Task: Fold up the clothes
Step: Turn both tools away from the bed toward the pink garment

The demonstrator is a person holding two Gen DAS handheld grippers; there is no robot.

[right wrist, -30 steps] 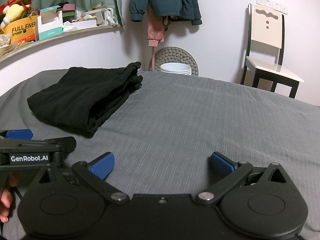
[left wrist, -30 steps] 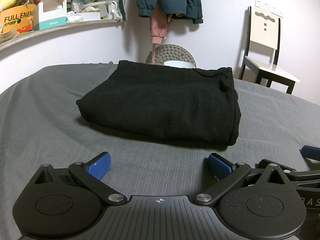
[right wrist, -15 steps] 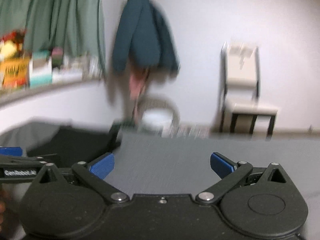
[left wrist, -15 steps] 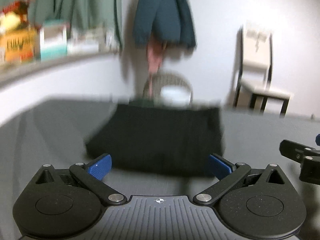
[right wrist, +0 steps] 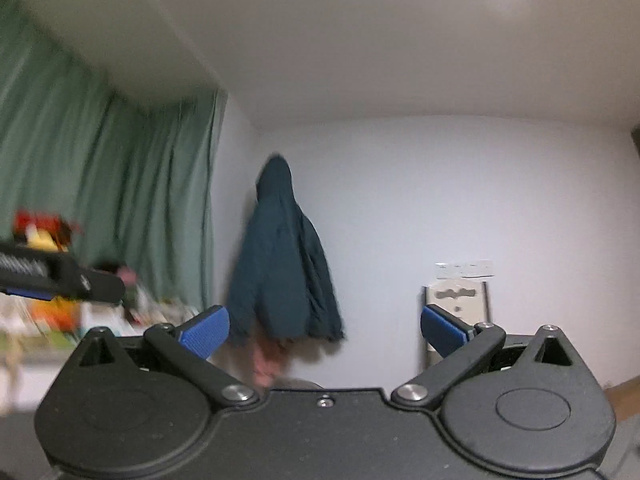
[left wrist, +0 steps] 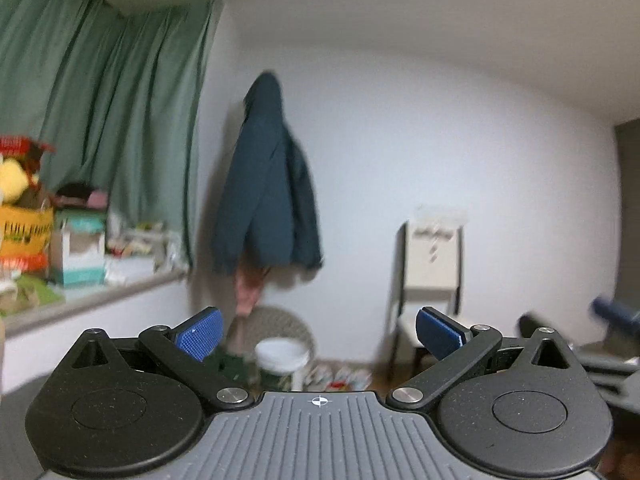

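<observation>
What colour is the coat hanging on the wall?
Dark teal coat, clearest in the left wrist view.

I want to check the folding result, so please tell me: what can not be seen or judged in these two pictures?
- Folded clothes and bed: in neither view; both cameras point up at the wall.
- Shelf boxes: left wrist view, print blurred, unreadable.
- Chair: right wrist view, lower part hidden by the right tongs.
- White bucket: left wrist view, base hidden by the left tongs.
</observation>
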